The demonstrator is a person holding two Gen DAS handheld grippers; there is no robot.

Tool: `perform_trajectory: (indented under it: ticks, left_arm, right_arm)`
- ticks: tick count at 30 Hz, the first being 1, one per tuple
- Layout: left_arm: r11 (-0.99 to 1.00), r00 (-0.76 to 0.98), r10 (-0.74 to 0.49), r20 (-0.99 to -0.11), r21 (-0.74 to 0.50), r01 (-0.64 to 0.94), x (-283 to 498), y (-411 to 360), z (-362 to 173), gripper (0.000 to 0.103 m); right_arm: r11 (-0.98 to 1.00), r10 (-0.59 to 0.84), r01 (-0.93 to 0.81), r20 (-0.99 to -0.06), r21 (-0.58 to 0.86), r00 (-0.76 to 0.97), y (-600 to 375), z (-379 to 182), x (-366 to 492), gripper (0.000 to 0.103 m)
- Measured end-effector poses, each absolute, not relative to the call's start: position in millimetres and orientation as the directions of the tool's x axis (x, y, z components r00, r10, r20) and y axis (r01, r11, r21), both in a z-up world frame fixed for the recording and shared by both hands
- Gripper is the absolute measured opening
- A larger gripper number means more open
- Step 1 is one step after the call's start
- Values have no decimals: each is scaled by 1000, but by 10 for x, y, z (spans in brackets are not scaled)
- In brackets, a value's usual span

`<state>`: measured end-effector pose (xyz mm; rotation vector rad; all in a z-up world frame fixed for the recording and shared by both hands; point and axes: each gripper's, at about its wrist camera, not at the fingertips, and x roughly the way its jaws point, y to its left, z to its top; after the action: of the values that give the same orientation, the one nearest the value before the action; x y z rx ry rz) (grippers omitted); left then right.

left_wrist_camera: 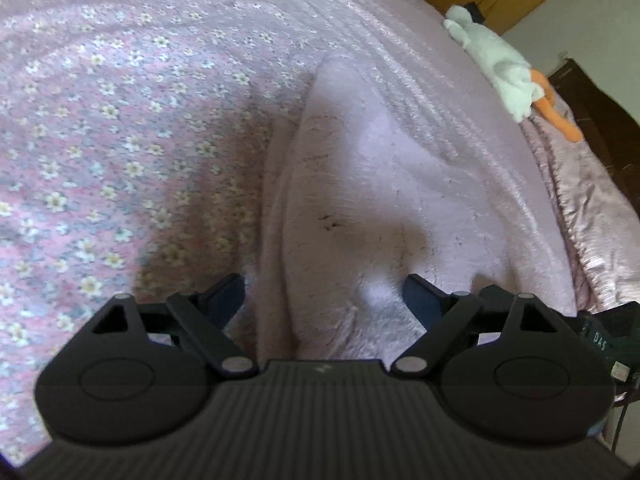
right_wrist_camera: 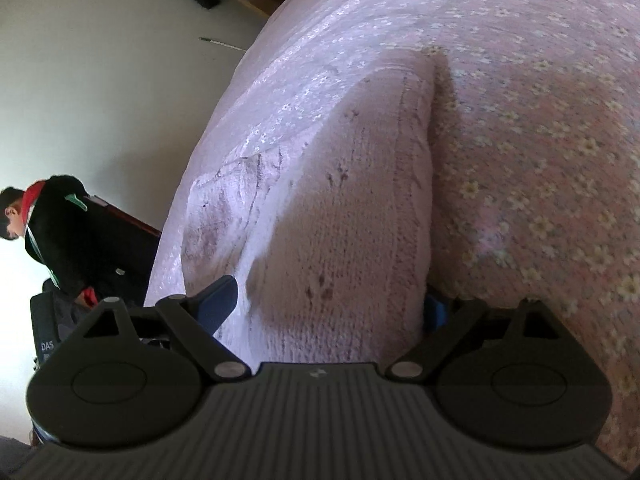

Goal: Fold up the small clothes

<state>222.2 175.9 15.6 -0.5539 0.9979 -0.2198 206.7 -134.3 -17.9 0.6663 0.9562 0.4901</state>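
Pink knit garment (left_wrist_camera: 360,184) lies bunched on the floral bed (left_wrist_camera: 100,120). Left gripper (left_wrist_camera: 322,300) and right gripper (right_wrist_camera: 328,300) straddle it, fingers wide, probably not clamping. Soft, light, floppy; pinch the edge corners.

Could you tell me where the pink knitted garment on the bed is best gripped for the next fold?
Probably at the near edge of the pink knitted garment, coming in low from the front. That edge lies between the spread fingers of both the left tool and the right tool, and its rounded folded side looks too thick to pinch.
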Motion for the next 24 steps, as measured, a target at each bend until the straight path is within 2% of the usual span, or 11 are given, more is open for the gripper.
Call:
perform_trajectory:
  ticks: [1, 2, 3, 6, 8, 16, 24]
  left_arm:
    - [830, 538, -437, -721, -554, -69, 2228, 1757, 149, 86]
    - [815, 535, -458, -710, -576, -68, 2243, 1764, 135, 72]
    - [800, 525, -474, -707, -595, -79, 2250, 1765, 118, 67]
    - [789, 516, -484, -707, -607, -92, 2248, 1772, 141, 52]
    - [772, 508, -512, -692, -631, -81, 2229, 1797, 195, 40]
    - [697, 480, -616, -624, -716, -38, 1956, 1573, 412, 37]
    - [659, 411, -699, -585, -750, 53, 1463, 992, 469, 37]
  right_arm:
    - [710, 642, -95, -586, 698, 495, -1317, -173, 2087, 92]
    - [722, 632, -96, -597, 685, 495, -1295, -162, 2103, 82]
    - [739, 615, -91, -613, 668, 496, -1281, -141, 2113, 68]
    - [736, 619, -92, -612, 671, 492, -1300, -45, 2116, 56]
    - [732, 625, -98, -607, 674, 491, -1332, 45, 2112, 54]
    - [685, 668, -100, -568, 721, 481, -1673, 484, 1923, 52]
    - [762, 595, -104, -626, 640, 504, -2229, 866, 1170, 52]
